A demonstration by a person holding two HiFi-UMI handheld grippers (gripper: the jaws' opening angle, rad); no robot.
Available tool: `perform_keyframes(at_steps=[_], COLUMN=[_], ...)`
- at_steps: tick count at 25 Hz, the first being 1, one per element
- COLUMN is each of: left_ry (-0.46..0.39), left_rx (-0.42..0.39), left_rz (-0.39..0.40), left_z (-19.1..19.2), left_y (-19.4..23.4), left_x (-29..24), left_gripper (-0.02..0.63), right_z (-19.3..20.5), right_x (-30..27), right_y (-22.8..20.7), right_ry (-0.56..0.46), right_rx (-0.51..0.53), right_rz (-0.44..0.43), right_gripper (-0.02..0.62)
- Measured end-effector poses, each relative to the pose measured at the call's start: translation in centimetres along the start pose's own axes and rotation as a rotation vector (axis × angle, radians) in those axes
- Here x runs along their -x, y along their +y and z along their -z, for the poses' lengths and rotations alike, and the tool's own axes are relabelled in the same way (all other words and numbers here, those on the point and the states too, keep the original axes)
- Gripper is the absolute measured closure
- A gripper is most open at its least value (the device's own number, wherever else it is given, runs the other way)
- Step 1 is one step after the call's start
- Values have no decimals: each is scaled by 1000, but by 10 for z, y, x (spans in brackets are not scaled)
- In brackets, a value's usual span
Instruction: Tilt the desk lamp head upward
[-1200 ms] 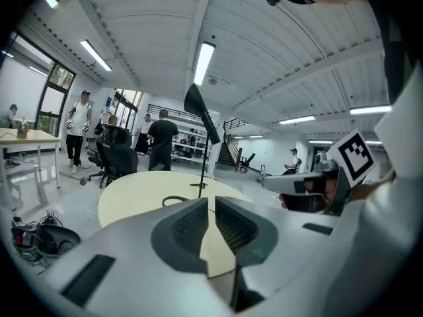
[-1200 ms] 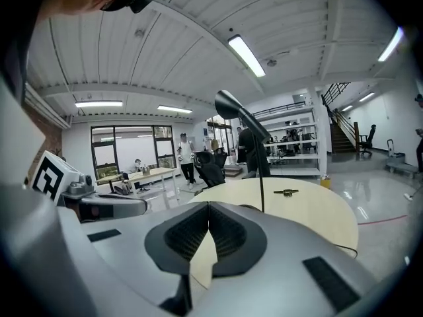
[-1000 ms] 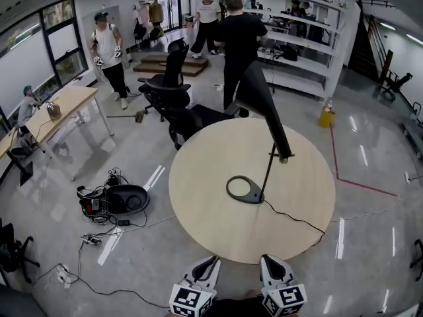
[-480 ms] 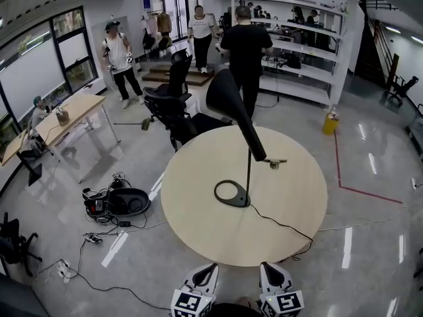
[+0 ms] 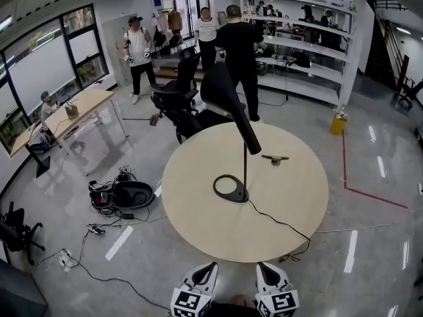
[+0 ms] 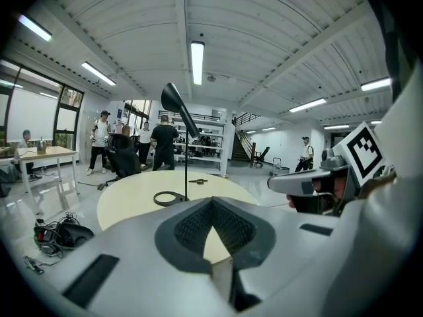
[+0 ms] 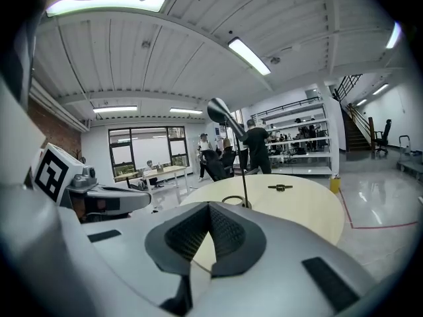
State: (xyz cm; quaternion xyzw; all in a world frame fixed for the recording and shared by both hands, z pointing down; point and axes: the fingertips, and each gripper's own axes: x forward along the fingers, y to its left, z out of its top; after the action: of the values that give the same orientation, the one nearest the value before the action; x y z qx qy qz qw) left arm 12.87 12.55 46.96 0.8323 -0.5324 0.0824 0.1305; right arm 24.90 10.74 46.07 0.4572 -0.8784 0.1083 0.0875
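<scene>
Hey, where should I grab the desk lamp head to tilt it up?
Probably the desk lamp head, midway along its tapered body, above its joint on the stem. Come from the near side with the jaws across its width. The upper end flares wide, while the middle looks slim enough to grip and gives leverage about the joint.

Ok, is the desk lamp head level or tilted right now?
Tilted steeply: the desk lamp head slants with its wide end high and its narrow end low, past the upright stem.
</scene>
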Motion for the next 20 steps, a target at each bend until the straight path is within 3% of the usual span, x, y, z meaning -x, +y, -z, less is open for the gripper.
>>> perform_keyframes(at_steps=[20], left_ry=[-25], left_rx=[-3], left_rz=[-69], left_z=[-3], left_y=[-17], left_x=[5], left_gripper=[560], right_z=[-1], right_x=[9], right_y=[-7], right_ry=[-1], right_rx=[33], right_rz=[-64], right_gripper=[581])
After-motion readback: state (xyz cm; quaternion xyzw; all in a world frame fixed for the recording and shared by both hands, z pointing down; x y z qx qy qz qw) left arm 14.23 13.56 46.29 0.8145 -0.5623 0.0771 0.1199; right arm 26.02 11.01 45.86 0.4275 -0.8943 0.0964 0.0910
